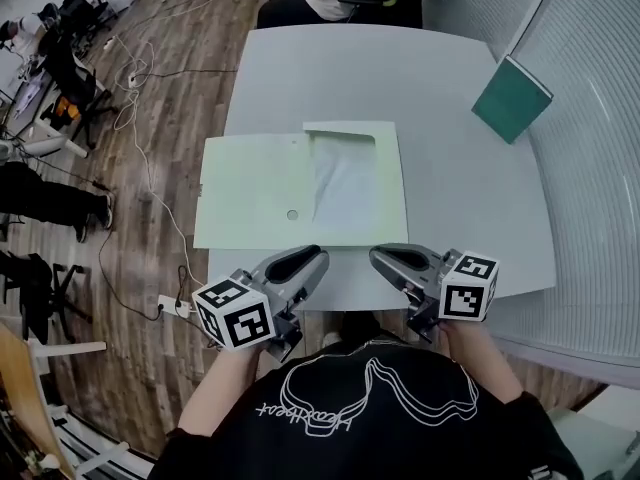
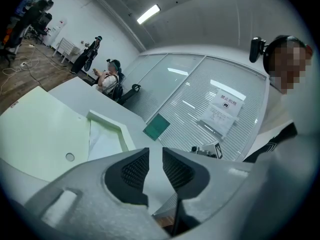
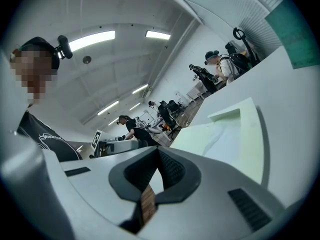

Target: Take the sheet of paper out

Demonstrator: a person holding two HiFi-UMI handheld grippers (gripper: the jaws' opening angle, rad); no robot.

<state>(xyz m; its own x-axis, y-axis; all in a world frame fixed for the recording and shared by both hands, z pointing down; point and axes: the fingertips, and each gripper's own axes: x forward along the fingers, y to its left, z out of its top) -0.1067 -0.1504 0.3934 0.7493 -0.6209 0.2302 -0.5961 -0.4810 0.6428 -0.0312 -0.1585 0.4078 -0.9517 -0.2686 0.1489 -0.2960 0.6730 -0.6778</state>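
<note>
Head view showed a pale green folder [image 1: 255,193] lying flat on the counter [image 1: 450,198], apparently spread that way so that its pocket faced up and the contents could be reached from the near side. The sheet of paper [image 1: 345,183] was inside the folder, its white, slightly creased face showing through the cut-out in the folder's right half. Both tongs were held on the person's side of the folder, past its near edge and not touching it: the left tongs [image 1: 300,264] off the middle of that edge, the right tongs [image 1: 390,258] off its right end, nearer the sheet. The left pair stood a narrow gap apart with nothing between them; the right pair were closed tip to tip, empty. Pointed across the folder, they seemed poised for an approach, with the sheet lying beyond both tips and out of any grip
</note>
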